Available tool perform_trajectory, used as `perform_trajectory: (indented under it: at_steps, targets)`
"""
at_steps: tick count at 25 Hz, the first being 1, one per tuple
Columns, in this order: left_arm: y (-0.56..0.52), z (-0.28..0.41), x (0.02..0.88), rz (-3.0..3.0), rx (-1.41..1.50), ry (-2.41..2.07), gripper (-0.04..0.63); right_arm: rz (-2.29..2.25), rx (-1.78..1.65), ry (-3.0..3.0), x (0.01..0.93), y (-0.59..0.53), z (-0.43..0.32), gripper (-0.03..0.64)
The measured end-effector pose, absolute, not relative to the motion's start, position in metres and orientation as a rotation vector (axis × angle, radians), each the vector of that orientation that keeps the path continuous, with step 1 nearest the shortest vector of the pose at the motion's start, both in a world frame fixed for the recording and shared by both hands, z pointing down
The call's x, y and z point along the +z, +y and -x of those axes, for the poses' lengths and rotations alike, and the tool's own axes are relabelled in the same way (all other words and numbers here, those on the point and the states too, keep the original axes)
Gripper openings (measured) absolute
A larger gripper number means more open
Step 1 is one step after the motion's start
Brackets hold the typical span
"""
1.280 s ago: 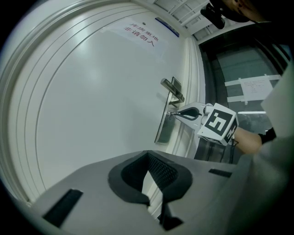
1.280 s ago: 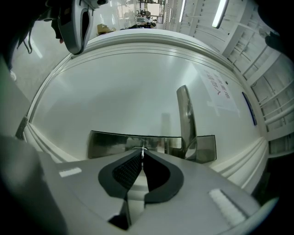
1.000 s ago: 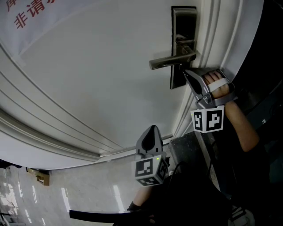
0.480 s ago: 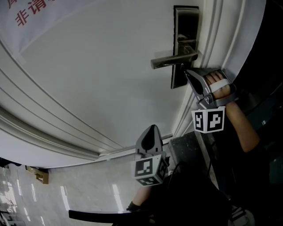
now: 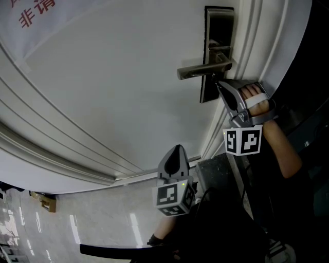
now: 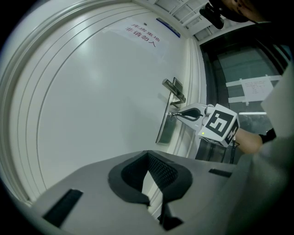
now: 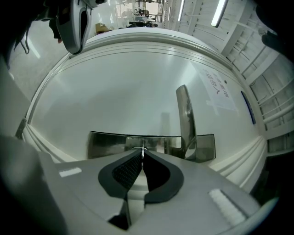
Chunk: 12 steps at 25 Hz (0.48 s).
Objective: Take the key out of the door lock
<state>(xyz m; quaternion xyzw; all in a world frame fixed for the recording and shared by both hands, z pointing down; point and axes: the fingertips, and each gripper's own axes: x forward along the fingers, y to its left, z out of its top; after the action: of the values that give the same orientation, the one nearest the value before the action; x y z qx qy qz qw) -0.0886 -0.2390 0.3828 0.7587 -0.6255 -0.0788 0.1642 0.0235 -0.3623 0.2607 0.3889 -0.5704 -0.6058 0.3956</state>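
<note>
A dark metal lock plate [image 5: 220, 31] with a lever handle [image 5: 201, 70] sits on the white door [image 5: 113, 87]. My right gripper [image 5: 218, 83] has its tips against the plate just below the handle. In the right gripper view its jaws are shut on the thin metal key [image 7: 143, 153], in front of the lock plate [image 7: 110, 144] and left of the handle [image 7: 183, 114]. My left gripper [image 5: 177, 149] hangs lower, well away from the lock, and its jaws meet with nothing between them [image 6: 148, 154]. From it I see the right gripper [image 6: 177, 114] at the lock plate [image 6: 165, 131].
A paper sign with red characters [image 5: 31, 13] is stuck to the door's upper left. Raised door frame mouldings [image 5: 252, 36] run beside the lock, with a dark glass panel [image 6: 248, 64] beyond. A person's hand [image 5: 255, 100] holds the right gripper. A small cardboard box [image 5: 43, 202] lies on the tiled floor [image 5: 87, 226].
The lock and right gripper have drifted slightly right and down in the head view. The right gripper stays pressed at the lock; the left gripper has not moved.
</note>
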Motion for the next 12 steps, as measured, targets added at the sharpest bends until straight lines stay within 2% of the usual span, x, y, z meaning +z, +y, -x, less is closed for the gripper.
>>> perform_trajectory:
  at_steps: [12]
  targets:
    - [-0.24, 0.0912, 0.384, -2.155, -0.23, -1.783, 0.0, -0.981, -1.533, -1.441, 0.2605, -0.3602, -0.0241, 0.011]
